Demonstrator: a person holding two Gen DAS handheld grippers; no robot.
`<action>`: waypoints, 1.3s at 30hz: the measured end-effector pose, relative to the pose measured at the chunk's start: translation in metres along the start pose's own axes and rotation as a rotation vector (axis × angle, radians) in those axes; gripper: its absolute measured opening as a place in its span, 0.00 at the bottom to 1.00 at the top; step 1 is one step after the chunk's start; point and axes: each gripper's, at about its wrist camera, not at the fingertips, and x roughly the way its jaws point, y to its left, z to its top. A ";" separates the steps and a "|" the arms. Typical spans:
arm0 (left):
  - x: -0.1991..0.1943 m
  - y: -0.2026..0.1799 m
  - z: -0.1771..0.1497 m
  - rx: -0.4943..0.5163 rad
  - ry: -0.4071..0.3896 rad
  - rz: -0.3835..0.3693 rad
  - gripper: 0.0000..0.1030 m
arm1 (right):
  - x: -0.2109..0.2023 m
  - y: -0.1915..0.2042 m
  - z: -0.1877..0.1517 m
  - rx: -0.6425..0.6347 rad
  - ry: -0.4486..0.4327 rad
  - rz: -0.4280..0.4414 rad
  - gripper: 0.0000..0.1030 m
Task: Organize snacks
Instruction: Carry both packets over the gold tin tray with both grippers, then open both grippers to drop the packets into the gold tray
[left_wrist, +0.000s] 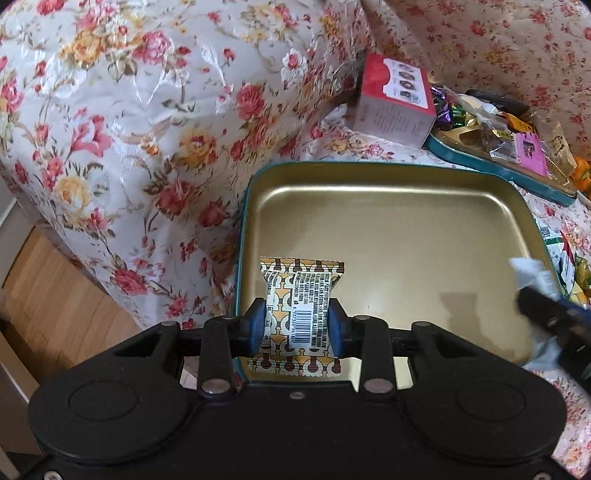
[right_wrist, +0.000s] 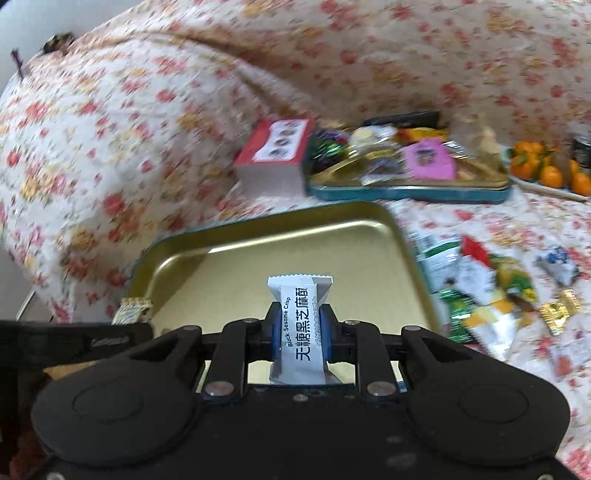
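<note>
A gold tin tray (left_wrist: 406, 206) with a teal rim lies on the floral cloth, nothing lying in it. My left gripper (left_wrist: 297, 326) is shut on a brown-and-gold patterned snack packet (left_wrist: 301, 291), held over the tray's near left corner. In the right wrist view my right gripper (right_wrist: 297, 326) is shut on a white black sesame crisp packet (right_wrist: 301, 321), held above the same tray (right_wrist: 229, 240). The right gripper and its packet (left_wrist: 532, 275) show blurred at the tray's right edge in the left wrist view. The patterned packet (right_wrist: 131, 308) shows at the tray's left corner.
A red-and-white box (left_wrist: 395, 99) stands behind the tray. A second teal tin (left_wrist: 498, 162) heaped with several wrapped sweets lies at the back right. Loose snack packets (right_wrist: 476, 291) are scattered right of the tray, with oranges (right_wrist: 546, 170) beyond. A floral-covered cushion (left_wrist: 129, 110) rises on the left.
</note>
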 end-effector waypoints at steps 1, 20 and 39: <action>0.001 0.001 0.000 -0.004 0.008 -0.002 0.42 | 0.002 0.005 -0.001 -0.010 0.006 0.003 0.22; -0.009 0.007 0.002 -0.032 0.008 -0.045 0.45 | 0.018 0.026 0.001 -0.050 0.068 0.021 0.22; -0.004 -0.001 0.001 -0.023 0.030 -0.041 0.46 | 0.021 0.017 -0.004 -0.016 0.088 0.002 0.24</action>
